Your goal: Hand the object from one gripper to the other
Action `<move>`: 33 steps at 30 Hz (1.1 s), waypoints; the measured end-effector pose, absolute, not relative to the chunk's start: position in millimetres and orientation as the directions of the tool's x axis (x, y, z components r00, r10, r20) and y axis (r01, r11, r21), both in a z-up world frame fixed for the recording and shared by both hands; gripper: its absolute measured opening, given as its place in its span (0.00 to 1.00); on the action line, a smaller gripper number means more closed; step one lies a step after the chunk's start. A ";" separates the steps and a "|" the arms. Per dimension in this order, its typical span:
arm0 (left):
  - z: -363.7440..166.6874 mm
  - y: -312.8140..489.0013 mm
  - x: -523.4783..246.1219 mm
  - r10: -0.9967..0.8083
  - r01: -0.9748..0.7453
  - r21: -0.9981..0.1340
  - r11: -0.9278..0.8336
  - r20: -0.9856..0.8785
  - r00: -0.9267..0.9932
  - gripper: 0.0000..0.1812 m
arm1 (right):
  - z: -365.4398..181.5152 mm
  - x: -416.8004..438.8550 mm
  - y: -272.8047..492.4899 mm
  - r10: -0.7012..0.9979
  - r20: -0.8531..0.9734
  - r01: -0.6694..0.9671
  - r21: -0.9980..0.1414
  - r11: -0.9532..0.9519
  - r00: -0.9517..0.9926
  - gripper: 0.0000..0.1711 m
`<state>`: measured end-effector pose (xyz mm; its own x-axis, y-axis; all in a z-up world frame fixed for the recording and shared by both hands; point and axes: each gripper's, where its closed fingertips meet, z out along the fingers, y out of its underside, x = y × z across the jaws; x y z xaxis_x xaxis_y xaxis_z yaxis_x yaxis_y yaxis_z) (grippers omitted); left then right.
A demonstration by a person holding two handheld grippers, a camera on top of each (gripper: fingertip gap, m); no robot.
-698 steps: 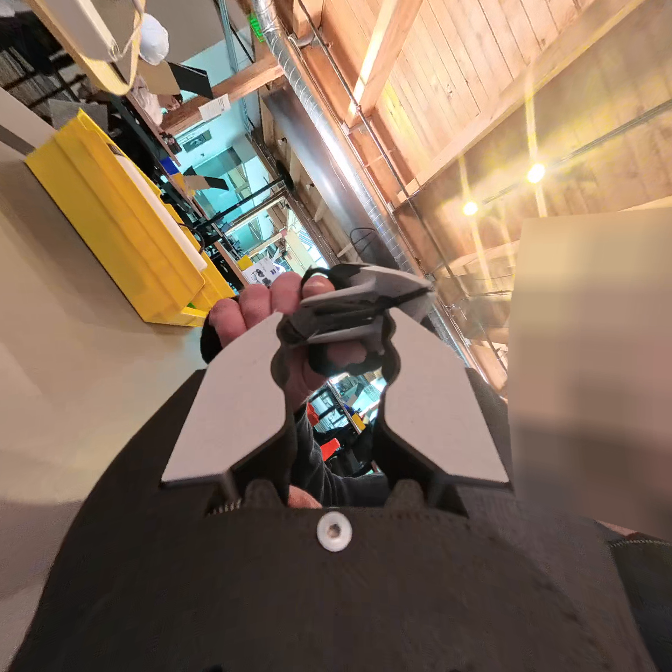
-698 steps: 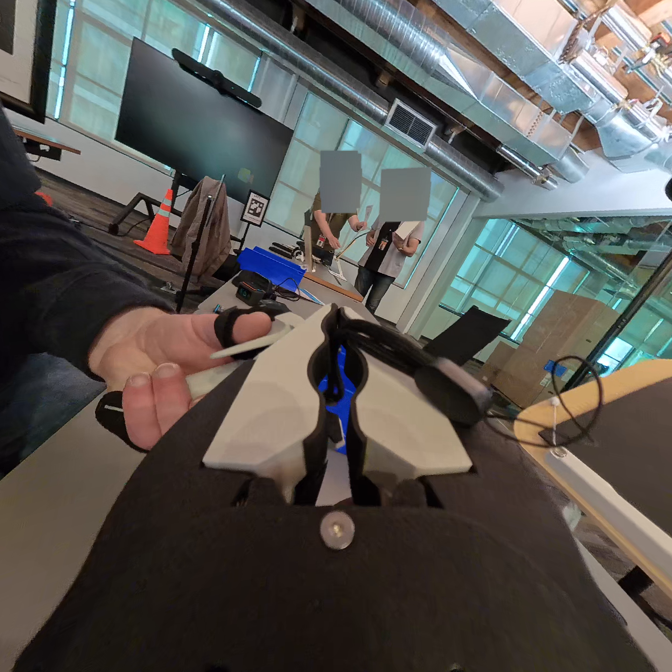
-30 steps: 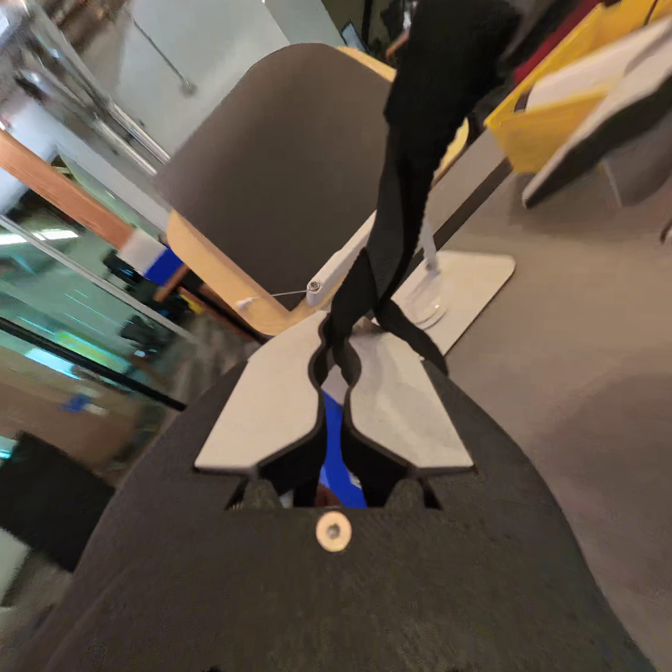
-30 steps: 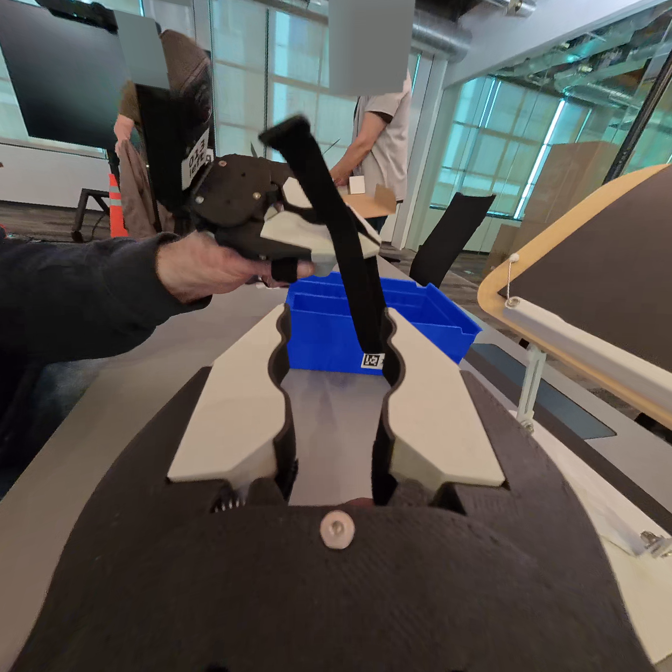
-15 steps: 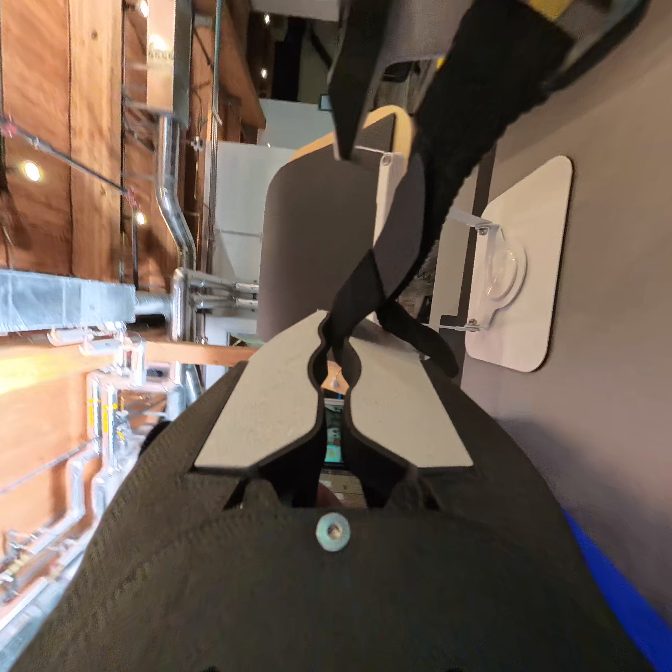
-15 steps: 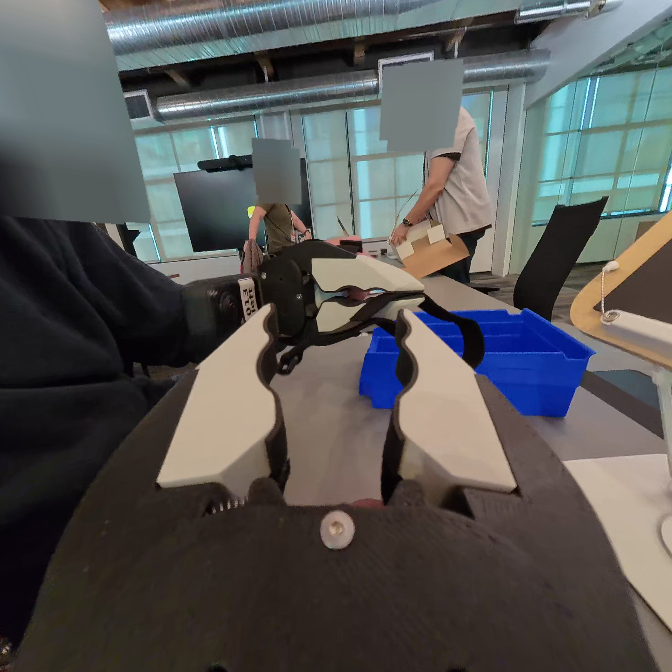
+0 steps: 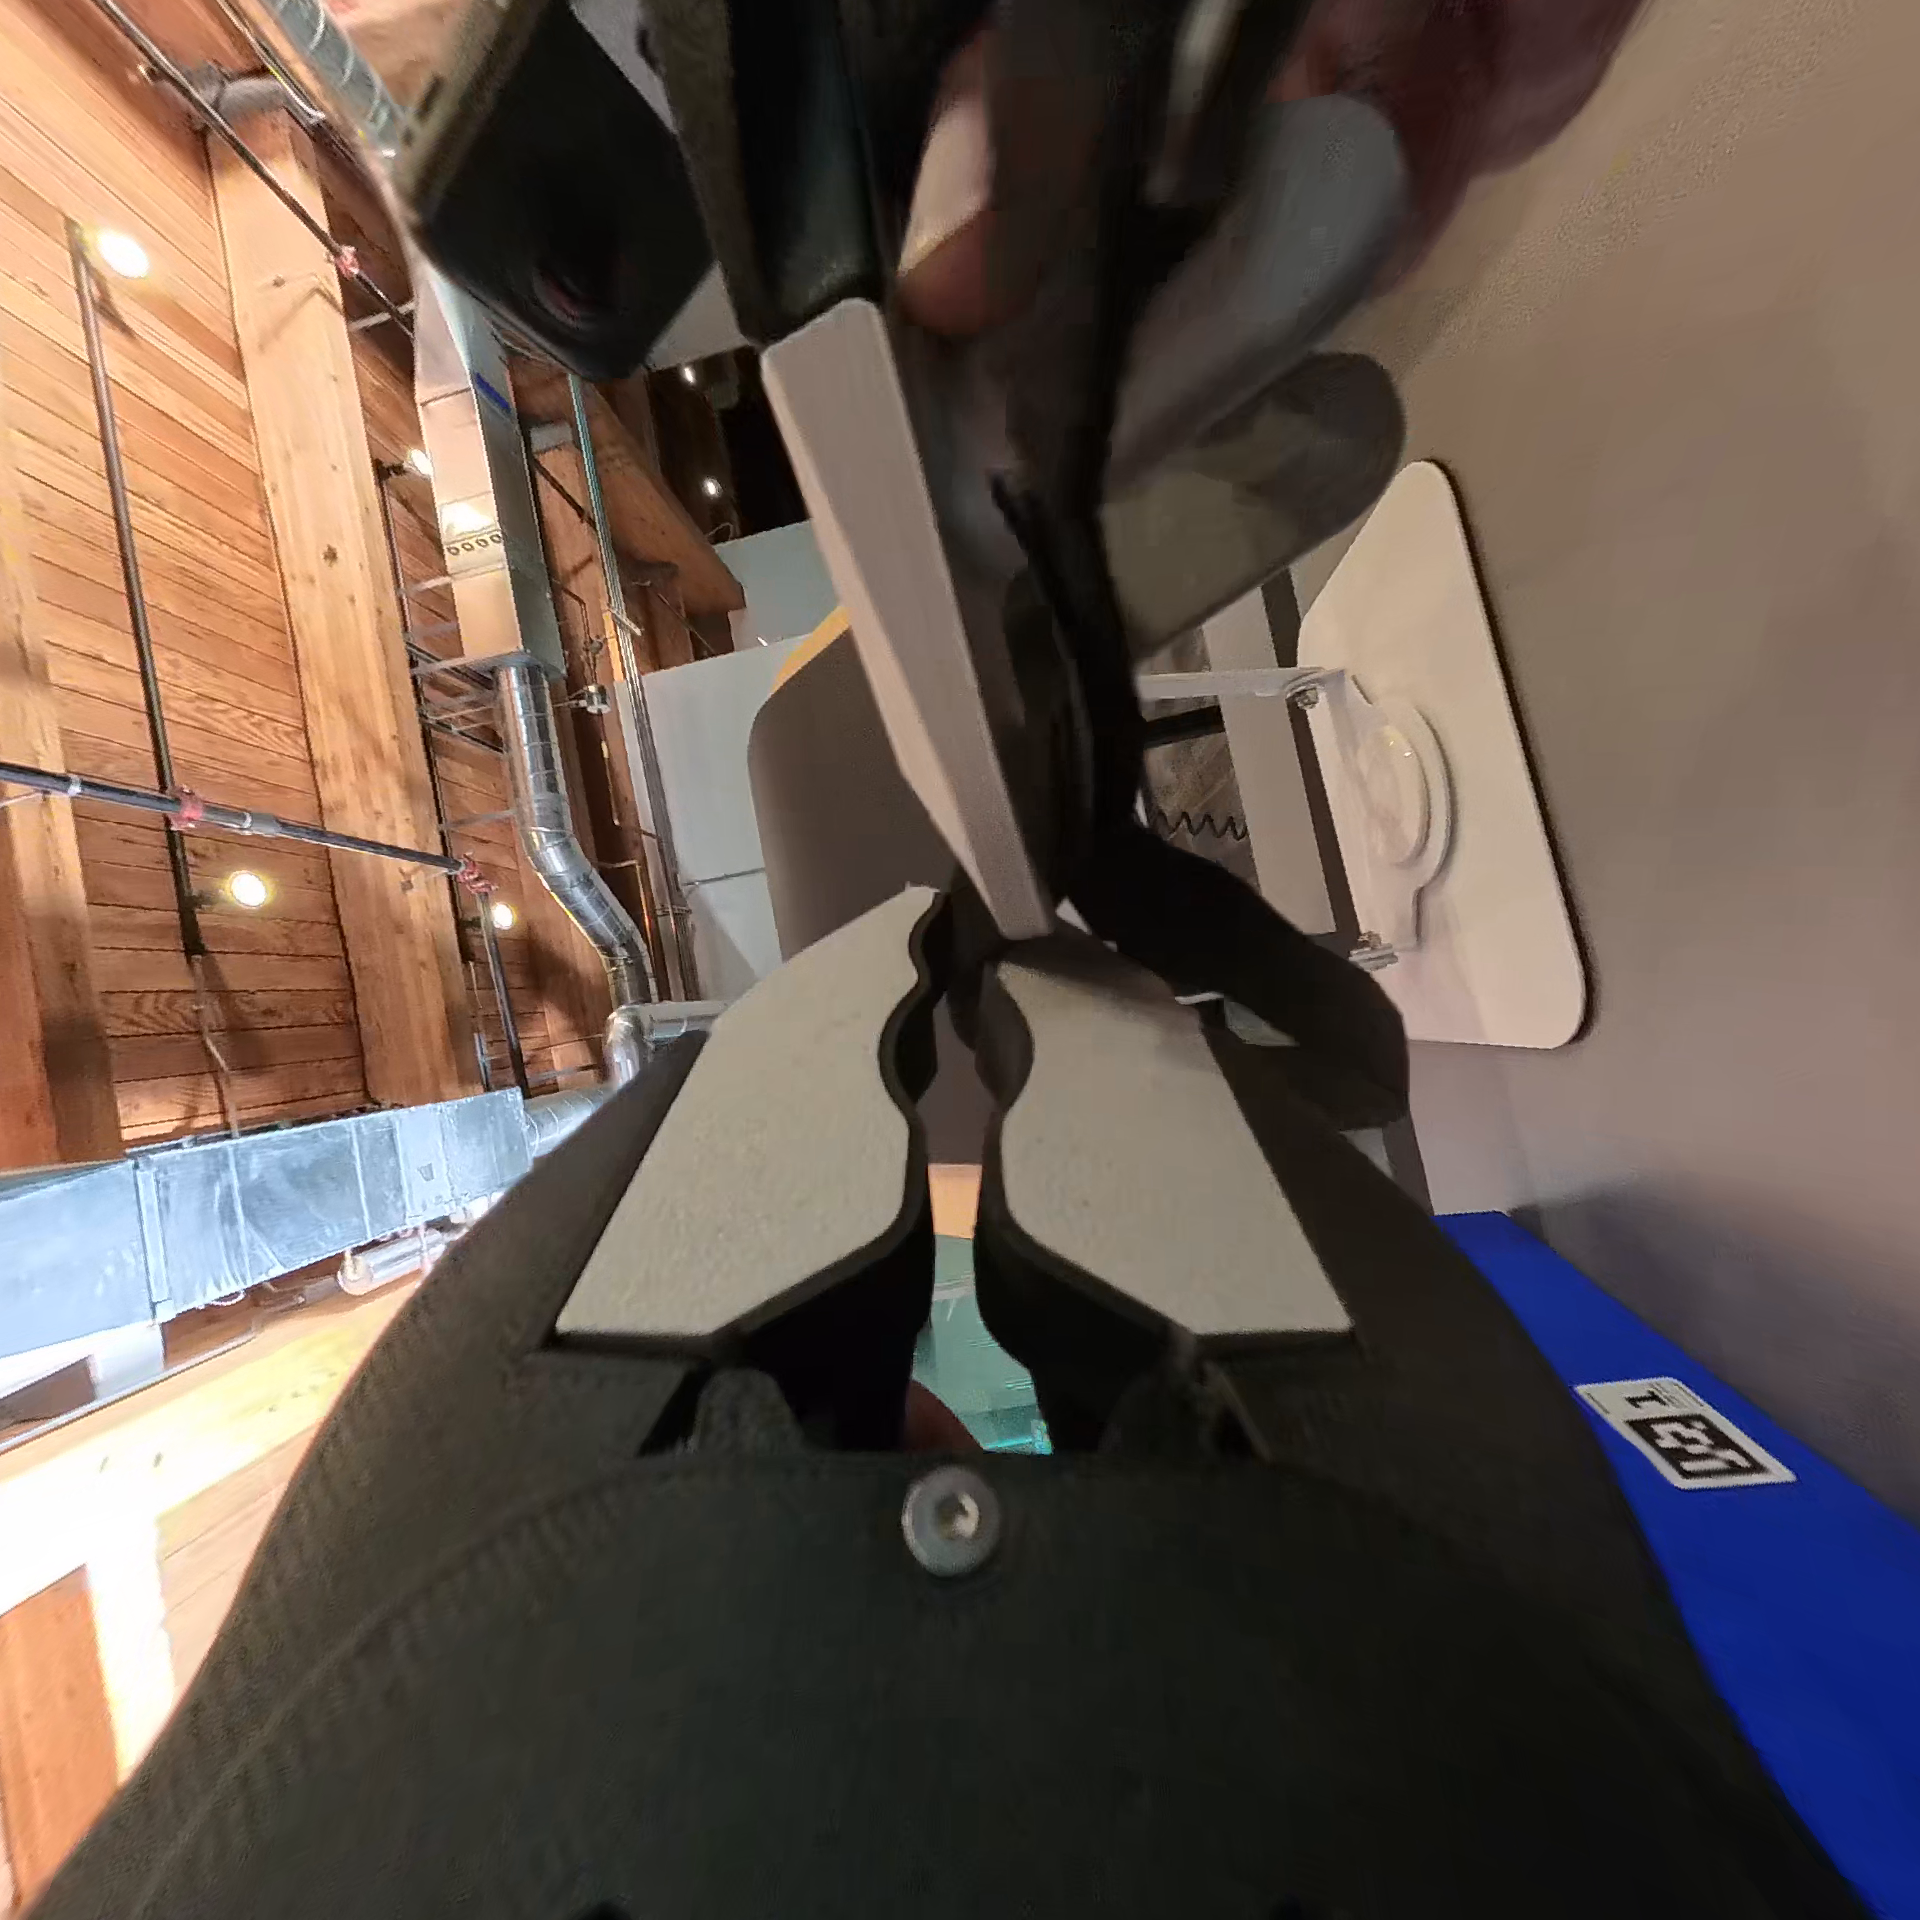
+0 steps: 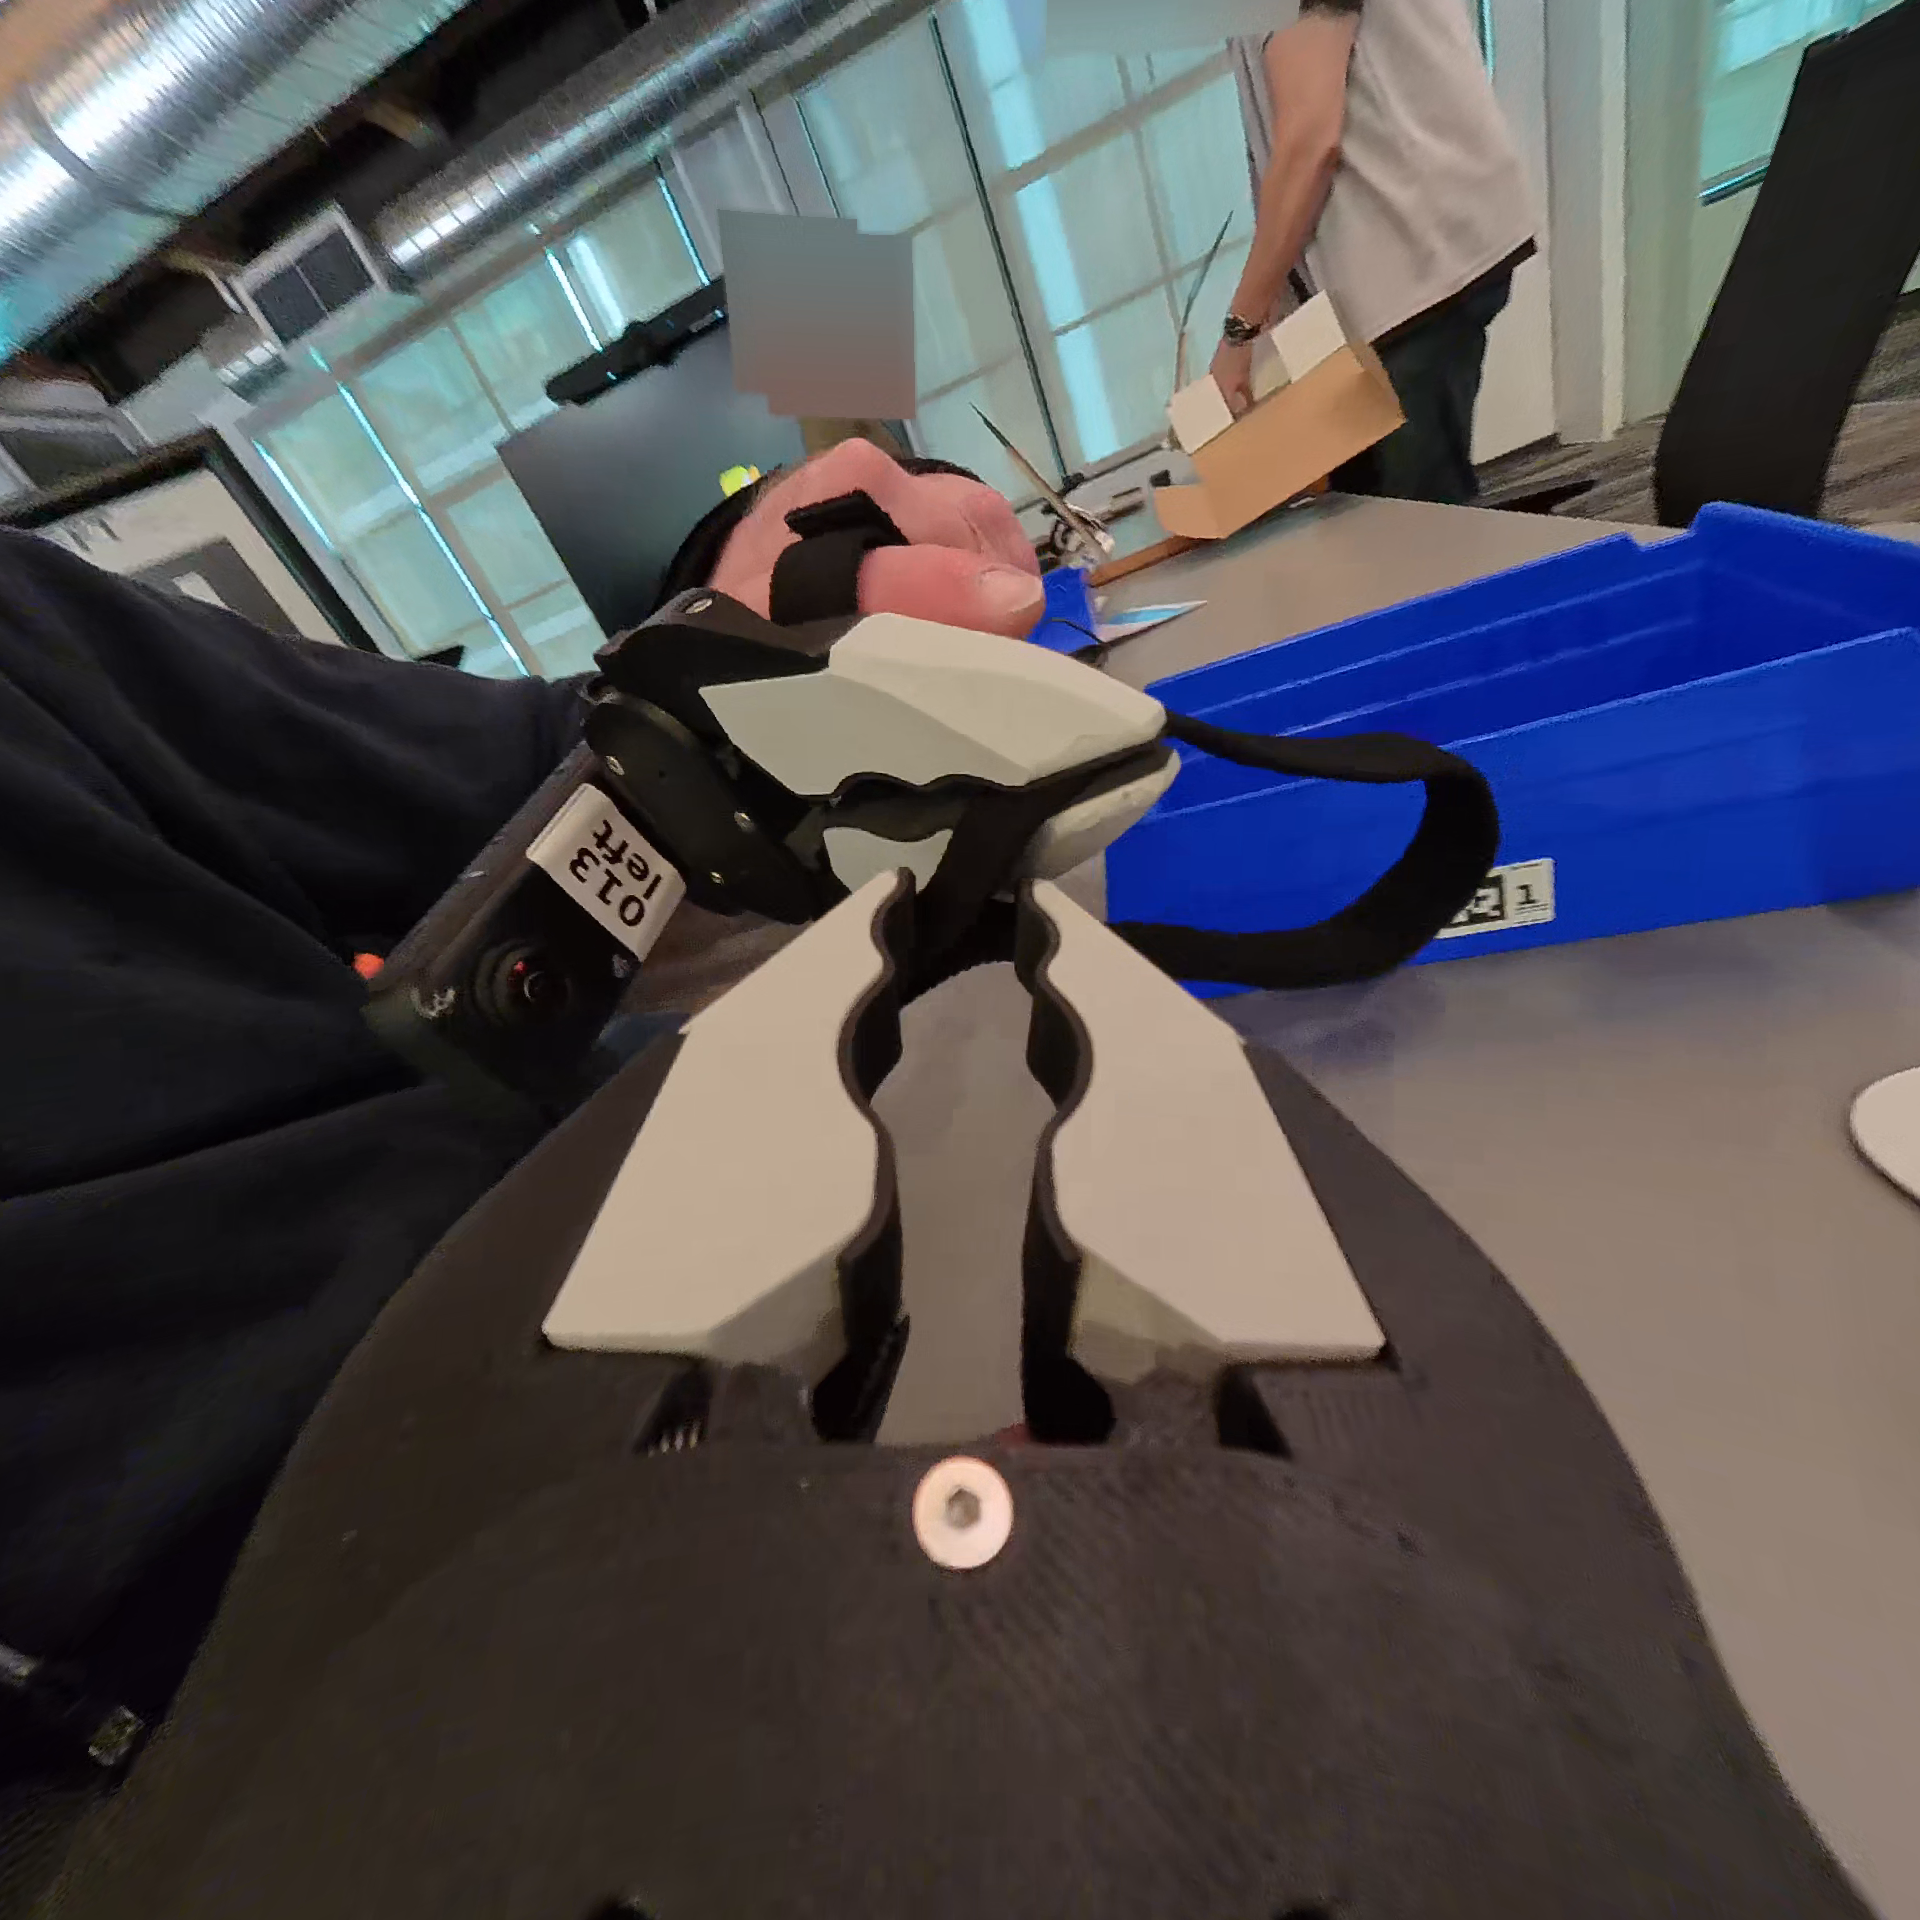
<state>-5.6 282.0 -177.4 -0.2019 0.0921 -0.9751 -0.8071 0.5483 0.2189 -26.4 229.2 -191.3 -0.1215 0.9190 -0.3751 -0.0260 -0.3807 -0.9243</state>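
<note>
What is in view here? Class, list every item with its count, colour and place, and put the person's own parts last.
strap: 1, black, looped above the table, in front of the bin
bin: 1, blue, on the table behind the strap
table: 1, grey, under everything
base plate: 1, white, flat on the table
cardboard box: 1, brown, far end of the table
bystander: 1, white shirt, standing by the box
screen: 1, black, before the windows
left gripper: 1, grey and black, shut on the strap
right gripper: 1, grey and black, open, strap at its tips
left hand: 1, on the left gripper
</note>
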 end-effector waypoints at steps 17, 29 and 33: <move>-166.3 277.0 -54.3 -0.355 -0.818 -0.451 0.357 -0.875 0.328 0.14 | -181.3 -21.9 230.4 0.996 -0.091 -0.096 -0.991 -0.089 0.013 0.00; -188.5 243.6 -46.2 -0.817 -0.008 -0.959 -0.282 0.236 0.526 0.22 | -178.8 -38.3 199.1 0.973 0.232 -0.086 -0.969 0.233 0.020 0.00; -183.0 234.3 -35.2 -0.817 0.142 -0.883 -0.447 0.467 0.337 0.22 | -179.0 -39.5 191.6 0.955 0.298 -0.080 -0.951 0.297 0.010 0.00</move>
<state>-35.2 234.3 -183.0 0.3368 -0.8174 0.4673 0.1419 -0.4466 -0.8834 -39.5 191.6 -179.0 0.0098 0.9546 0.2976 -0.0796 0.2974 -0.9514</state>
